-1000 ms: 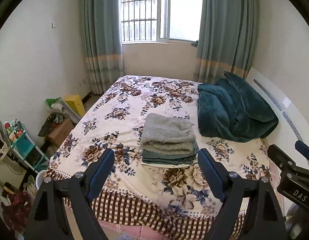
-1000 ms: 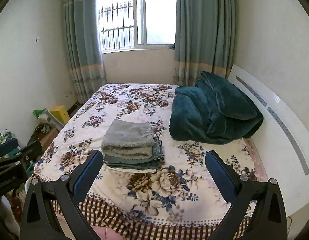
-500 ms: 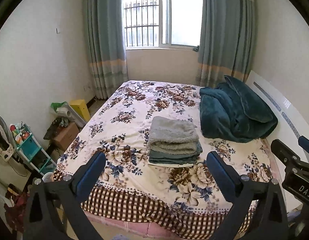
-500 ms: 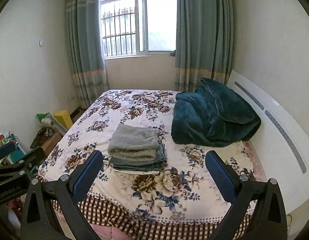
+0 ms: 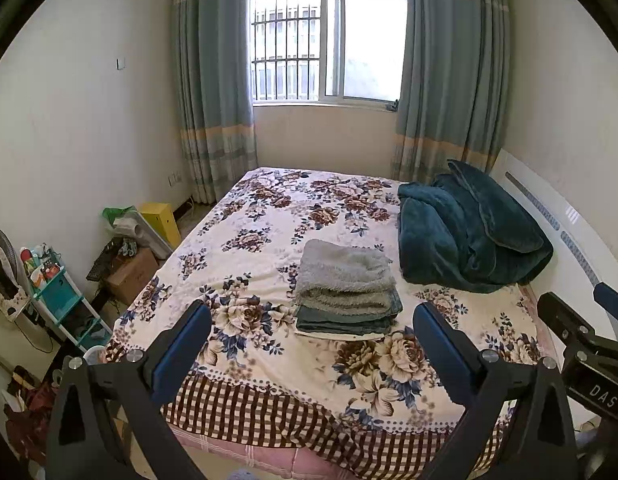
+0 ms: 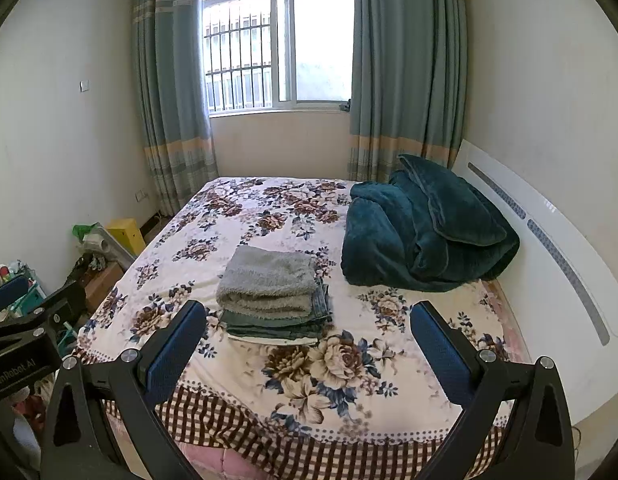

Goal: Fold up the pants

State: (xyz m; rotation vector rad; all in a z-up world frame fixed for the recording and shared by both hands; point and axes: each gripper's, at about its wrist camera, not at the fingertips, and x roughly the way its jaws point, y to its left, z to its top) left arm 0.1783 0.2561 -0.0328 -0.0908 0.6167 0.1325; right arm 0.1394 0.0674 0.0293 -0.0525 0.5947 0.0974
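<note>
Each hand-held gripper (image 5: 311, 336) (image 6: 307, 334): black triangular frame, 2 blue-padded fingers (image 5: 181, 354), silver screws, white lettering.

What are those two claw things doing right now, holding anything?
Left gripper: open, holding nothing.
Right gripper: open, holding nothing.
The folded pants lie untouched on the bed.

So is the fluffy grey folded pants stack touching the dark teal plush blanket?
Apart. The right wrist view shows floral bedsheet between the grey stack and the teal blanket.

Home bedroom: floral-sheeted bed (image 5: 269, 216), curtained window (image 5: 329, 44), teal blanket (image 5: 469, 236).
</note>
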